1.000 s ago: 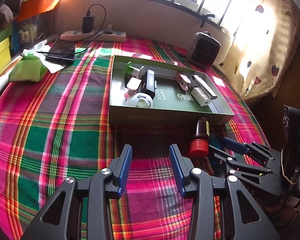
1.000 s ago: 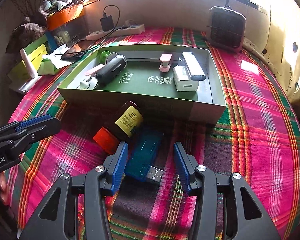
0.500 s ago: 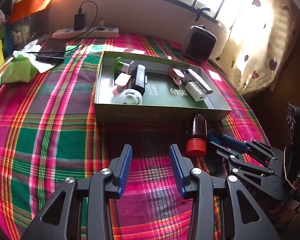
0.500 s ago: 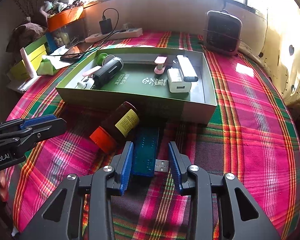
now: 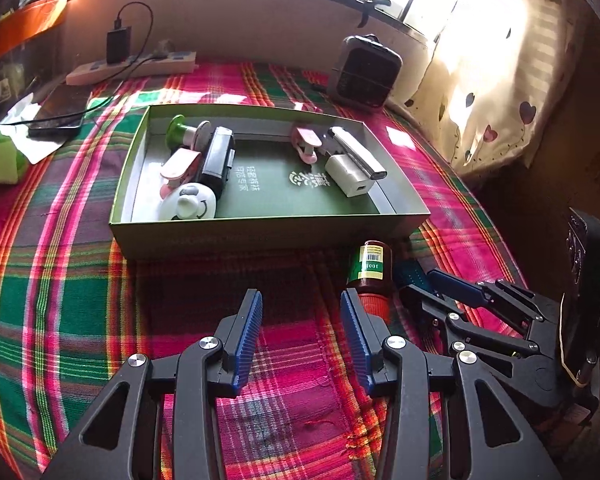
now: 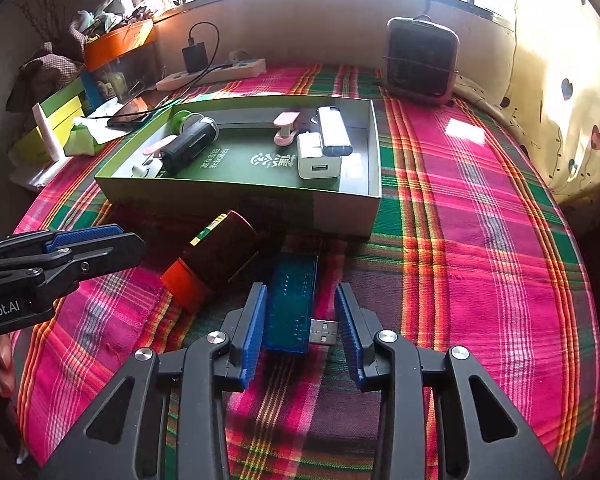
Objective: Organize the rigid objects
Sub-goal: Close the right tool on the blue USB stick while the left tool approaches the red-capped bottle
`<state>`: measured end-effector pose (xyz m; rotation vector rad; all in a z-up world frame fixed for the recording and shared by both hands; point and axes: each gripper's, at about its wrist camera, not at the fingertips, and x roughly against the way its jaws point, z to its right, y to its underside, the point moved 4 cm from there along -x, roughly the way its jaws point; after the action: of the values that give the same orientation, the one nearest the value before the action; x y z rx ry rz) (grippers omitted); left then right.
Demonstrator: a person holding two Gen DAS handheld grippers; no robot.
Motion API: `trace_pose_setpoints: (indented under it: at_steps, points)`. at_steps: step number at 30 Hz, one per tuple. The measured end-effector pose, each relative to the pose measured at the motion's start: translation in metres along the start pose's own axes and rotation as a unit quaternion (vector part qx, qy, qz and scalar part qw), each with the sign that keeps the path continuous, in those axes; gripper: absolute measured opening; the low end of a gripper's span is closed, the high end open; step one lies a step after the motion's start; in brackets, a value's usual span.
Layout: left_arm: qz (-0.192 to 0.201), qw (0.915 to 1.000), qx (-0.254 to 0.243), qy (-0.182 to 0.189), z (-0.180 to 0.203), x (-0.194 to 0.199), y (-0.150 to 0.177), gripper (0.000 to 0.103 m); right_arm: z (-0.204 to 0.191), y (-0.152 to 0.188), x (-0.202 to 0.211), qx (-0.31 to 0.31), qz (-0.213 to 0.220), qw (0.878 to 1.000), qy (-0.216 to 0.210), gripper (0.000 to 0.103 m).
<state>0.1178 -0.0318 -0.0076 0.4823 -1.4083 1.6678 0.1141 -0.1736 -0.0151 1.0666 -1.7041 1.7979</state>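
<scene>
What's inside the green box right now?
In the green box: a black cylinder, white charger, silver stick, pink clip, green-capped item, white round toy. Anything beneath them is covered.

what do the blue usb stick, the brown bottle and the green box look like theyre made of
USB stick: translucent blue plastic, dots showing through, bare metal plug.
Bottle: dark brown, glossy, glass or plastic, can't tell; ribbed orange cap looks plastic, paper label.
Box: matte green cardboard, with thin walls and pale cut edges.

Plaid-covered table (image 6: 480,240) with tray (image 6: 236,196), bottle (image 6: 216,260)
</scene>
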Motion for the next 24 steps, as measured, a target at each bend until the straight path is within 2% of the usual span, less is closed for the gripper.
trace_pose_setpoints:
  at_steps: [13,24]
  points:
    - [-0.022,0.9987,-0.036,0.03,0.042,-0.019,-0.001,0.044,0.027,0.007,0.009,-0.023,0.004,1.0,0.006,0.037]
    - [-0.039,0.9971,-0.057,0.033,0.064,-0.035,0.0,0.044,0.041,0.011,0.014,-0.039,0.006,0.999,0.007,0.037]
